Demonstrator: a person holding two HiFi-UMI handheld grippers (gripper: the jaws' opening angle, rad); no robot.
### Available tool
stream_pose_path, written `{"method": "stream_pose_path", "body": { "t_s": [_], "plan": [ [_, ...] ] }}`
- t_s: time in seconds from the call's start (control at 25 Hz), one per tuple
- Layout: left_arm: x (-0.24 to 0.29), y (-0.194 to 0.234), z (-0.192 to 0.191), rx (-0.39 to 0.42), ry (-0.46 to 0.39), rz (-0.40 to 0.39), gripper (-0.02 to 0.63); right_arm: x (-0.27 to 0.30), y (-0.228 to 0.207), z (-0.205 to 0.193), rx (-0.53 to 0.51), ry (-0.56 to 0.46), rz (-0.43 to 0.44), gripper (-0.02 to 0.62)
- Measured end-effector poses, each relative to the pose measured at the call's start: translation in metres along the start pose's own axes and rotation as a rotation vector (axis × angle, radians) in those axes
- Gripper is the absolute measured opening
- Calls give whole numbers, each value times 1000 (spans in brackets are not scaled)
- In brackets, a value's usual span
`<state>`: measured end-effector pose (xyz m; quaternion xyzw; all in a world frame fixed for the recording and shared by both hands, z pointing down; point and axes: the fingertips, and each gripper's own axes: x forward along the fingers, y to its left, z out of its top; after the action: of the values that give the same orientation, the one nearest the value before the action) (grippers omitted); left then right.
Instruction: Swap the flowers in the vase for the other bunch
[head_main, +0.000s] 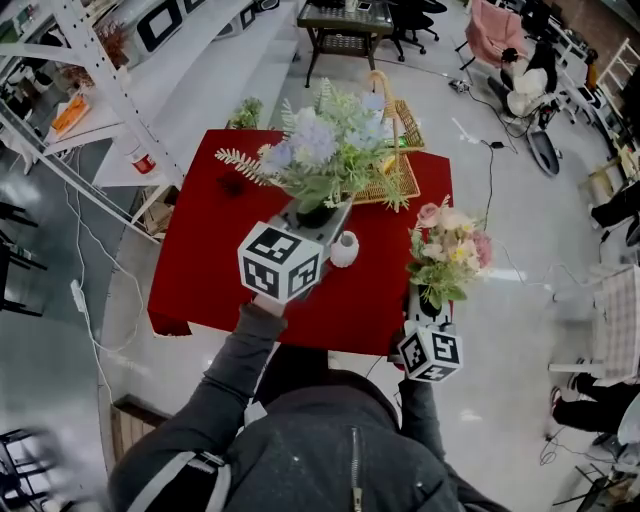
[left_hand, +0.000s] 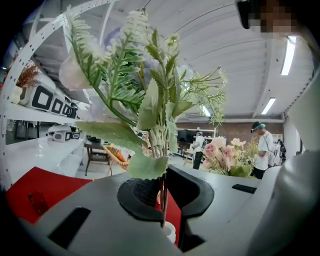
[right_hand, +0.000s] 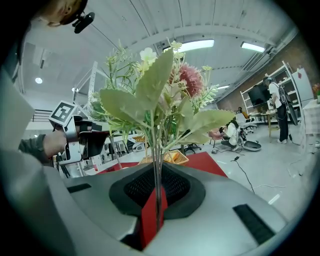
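My left gripper (head_main: 313, 217) is shut on the stems of a lavender and blue bunch with green ferns (head_main: 325, 150), held upright over the red table (head_main: 200, 270). In the left gripper view the stems (left_hand: 162, 192) run down between the jaws, and the rim of the small white vase (left_hand: 169, 231) shows just below them. The vase (head_main: 344, 248) stands on the table right beside this gripper, with no flowers in it. My right gripper (head_main: 428, 306) is shut on the stems (right_hand: 156, 197) of a pink and cream bunch (head_main: 448, 250), held upright off the table's right edge.
A wicker basket (head_main: 398, 165) sits at the table's far right side, behind the lavender bunch. White shelving (head_main: 110, 90) stands to the left. Chairs and cables lie on the floor to the right, and a person (left_hand: 260, 145) stands in the distance.
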<state>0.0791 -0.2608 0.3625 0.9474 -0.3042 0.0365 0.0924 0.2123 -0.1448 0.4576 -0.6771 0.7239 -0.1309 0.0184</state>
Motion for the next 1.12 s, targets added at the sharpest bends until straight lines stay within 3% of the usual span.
{"method": "stream_pose_path", "body": {
  "t_s": [0.28,1.12],
  "plan": [
    [10,3,-19,-31,23,5,31,4,-6,1,0,7,-6,32],
    [12,-5,-62,-5,58,7,31,2,-6,-4,7,7,-7,31]
  ]
}}
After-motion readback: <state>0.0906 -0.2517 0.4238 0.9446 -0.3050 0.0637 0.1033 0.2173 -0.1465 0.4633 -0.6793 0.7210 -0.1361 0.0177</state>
